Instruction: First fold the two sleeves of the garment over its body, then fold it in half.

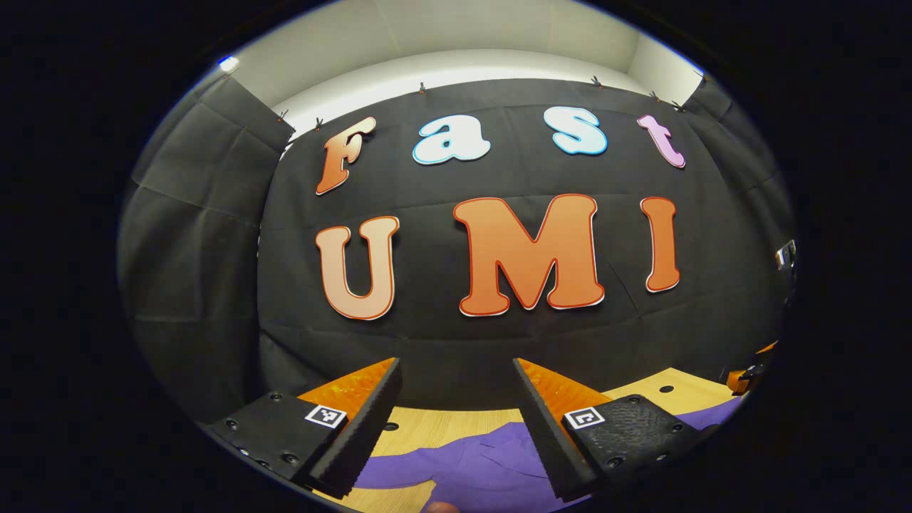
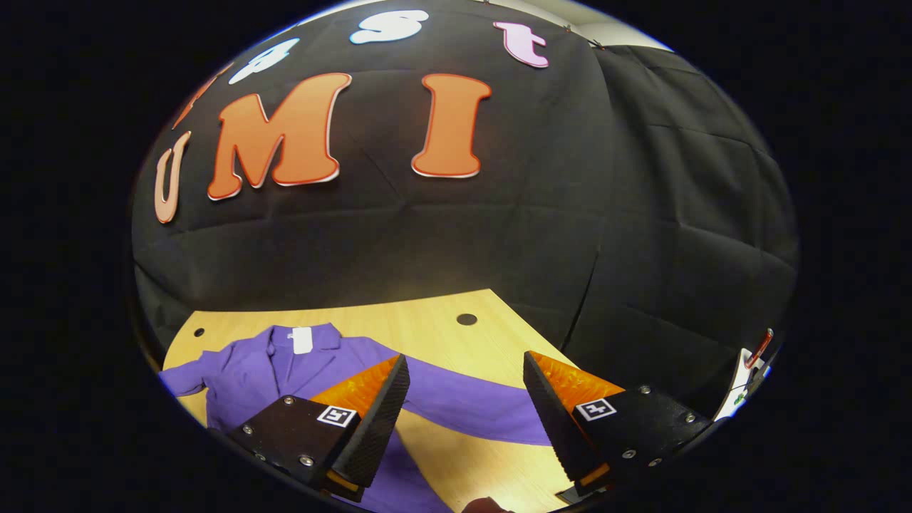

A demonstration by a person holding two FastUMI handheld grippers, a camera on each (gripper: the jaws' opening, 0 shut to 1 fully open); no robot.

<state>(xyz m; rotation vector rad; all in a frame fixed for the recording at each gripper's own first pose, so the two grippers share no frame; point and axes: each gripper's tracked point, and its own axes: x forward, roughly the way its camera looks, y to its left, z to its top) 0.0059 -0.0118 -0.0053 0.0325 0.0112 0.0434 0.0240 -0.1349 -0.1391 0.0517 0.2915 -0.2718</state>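
Observation:
A purple long-sleeved garment (image 2: 263,370) lies flat on the wooden table (image 2: 427,328), collar toward the far wall, with a white tag at the neck. One sleeve (image 2: 463,402) stretches out to the right, passing between and under my right gripper (image 2: 467,420), which hovers open above it. In the left gripper view the purple garment (image 1: 477,467) lies below my left gripper (image 1: 456,427), which is open and holds nothing. Both grippers are raised above the cloth.
The table (image 1: 442,424) has small round holes (image 2: 467,319) in its top and ends close to the black cloth wall. The other gripper (image 1: 752,374) shows at the right edge of the left gripper view. A small white and red object (image 2: 748,377) stands at the far right.

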